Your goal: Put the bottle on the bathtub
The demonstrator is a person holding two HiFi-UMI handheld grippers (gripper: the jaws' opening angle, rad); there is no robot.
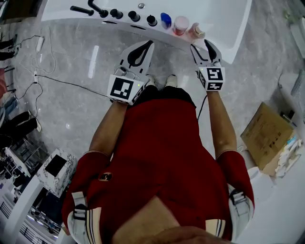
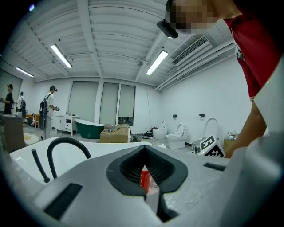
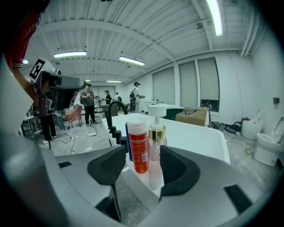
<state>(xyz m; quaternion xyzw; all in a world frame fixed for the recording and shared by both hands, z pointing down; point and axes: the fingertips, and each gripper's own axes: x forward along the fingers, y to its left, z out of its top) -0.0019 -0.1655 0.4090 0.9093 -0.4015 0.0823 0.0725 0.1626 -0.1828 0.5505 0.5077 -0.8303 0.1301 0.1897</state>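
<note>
Three bottles stand in a row on the white bathtub rim point(image 1: 224, 50): a blue one point(image 1: 165, 19), a red one point(image 1: 181, 25) and a clear pump bottle with a gold collar point(image 1: 196, 32). My right gripper point(image 1: 201, 44) is open, its jaws on either side of the pump bottle point(image 3: 156, 142) without closing on it. The red bottle point(image 3: 138, 146) and the blue one stand just behind. My left gripper point(image 1: 149, 44) hangs over the floor beside the rim, shut and empty. In the left gripper view the red bottle point(image 2: 145, 179) shows through the gap behind the closed tips point(image 2: 144, 148).
A black faucet point(image 1: 97, 9) and black knobs point(image 1: 134, 15) line the rim left of the bottles. Cables point(image 1: 52, 78) run over the marble floor. A cardboard box point(image 1: 267, 133) lies right, a marbled box point(image 1: 56, 167) lower left. Toilets point(image 2: 177, 137) and people point(image 3: 88, 104) stand far off.
</note>
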